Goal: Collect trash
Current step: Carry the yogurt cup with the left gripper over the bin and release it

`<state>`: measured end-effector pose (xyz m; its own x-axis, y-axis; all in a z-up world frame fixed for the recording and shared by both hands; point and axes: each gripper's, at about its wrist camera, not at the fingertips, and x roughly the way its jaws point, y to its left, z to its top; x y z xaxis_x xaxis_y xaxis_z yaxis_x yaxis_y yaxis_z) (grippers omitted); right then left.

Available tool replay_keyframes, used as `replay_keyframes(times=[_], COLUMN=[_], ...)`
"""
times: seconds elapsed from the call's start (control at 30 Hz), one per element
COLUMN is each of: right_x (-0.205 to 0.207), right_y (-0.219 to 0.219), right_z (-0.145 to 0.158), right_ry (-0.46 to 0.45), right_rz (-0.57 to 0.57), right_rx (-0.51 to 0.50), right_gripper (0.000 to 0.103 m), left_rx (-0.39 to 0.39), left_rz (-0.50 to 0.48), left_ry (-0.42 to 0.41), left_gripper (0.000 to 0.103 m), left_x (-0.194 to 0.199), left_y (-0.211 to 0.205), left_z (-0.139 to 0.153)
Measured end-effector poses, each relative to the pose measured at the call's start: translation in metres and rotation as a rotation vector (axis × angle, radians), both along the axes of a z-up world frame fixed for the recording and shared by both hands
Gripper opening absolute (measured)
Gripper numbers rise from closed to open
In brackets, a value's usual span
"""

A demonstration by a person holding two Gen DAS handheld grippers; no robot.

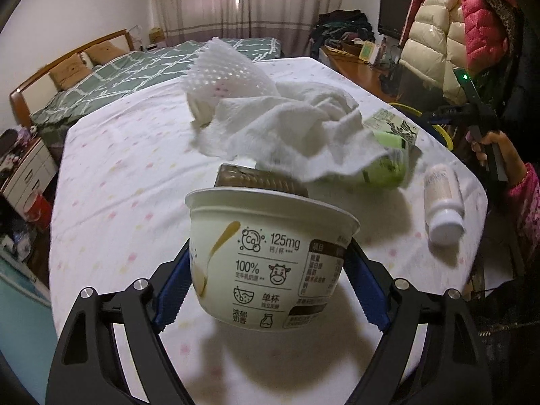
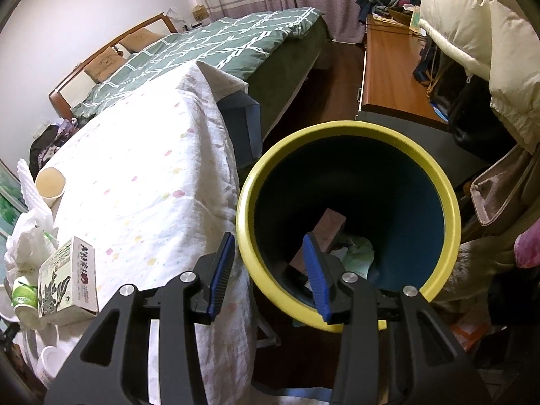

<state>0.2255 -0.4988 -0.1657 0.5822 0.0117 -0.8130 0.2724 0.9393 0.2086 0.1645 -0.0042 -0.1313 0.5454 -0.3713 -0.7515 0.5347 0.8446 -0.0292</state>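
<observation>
Yogurt cup [image 1: 266, 256] upside-down, axis near vertical

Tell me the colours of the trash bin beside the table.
The trash bin has a yellow rim and a dark blue inside, clearest in the right wrist view.

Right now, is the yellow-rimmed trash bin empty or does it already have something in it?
Not empty. The right wrist view looks down into the trash bin: a brownish box and pale green crumpled paper lie at its bottom.
</observation>
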Motion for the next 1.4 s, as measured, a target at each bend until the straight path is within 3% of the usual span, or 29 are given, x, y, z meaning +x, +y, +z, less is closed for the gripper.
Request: replay_keyframes(times=[0.57,0.8,1.13,1.4], right_x=[-0.04,-0.05,-0.075,-0.126], right_y=[-0.017,-0.025,-0.031,-0.053], right_z=[0.009,0.011,0.025,0.031], right_ry=[-0.06,-0.083,-0.146,-0.167], right_rz=[-0.015,-0.017,-0.033,-0.096], right_rx=[0.026,0.042,0.012,-0.025], right_gripper=[0.04,0.04,0.04,0.04], left_rx=[-0.057,-0.119,-0.117,-0.103], left_rz=[0.007,0.018,-0.269,-0.475], left_ry=[-0.108,-0.134,-0.171,-0.071], left_gripper=[0.084,0.084,0.084,0.084], left_x=[-0.053,-0.077,-0.033,0.036], left_y=[-0.004,-0.008,-0.125,-0.272], left_z=[0.045,0.065,0.107,0.106])
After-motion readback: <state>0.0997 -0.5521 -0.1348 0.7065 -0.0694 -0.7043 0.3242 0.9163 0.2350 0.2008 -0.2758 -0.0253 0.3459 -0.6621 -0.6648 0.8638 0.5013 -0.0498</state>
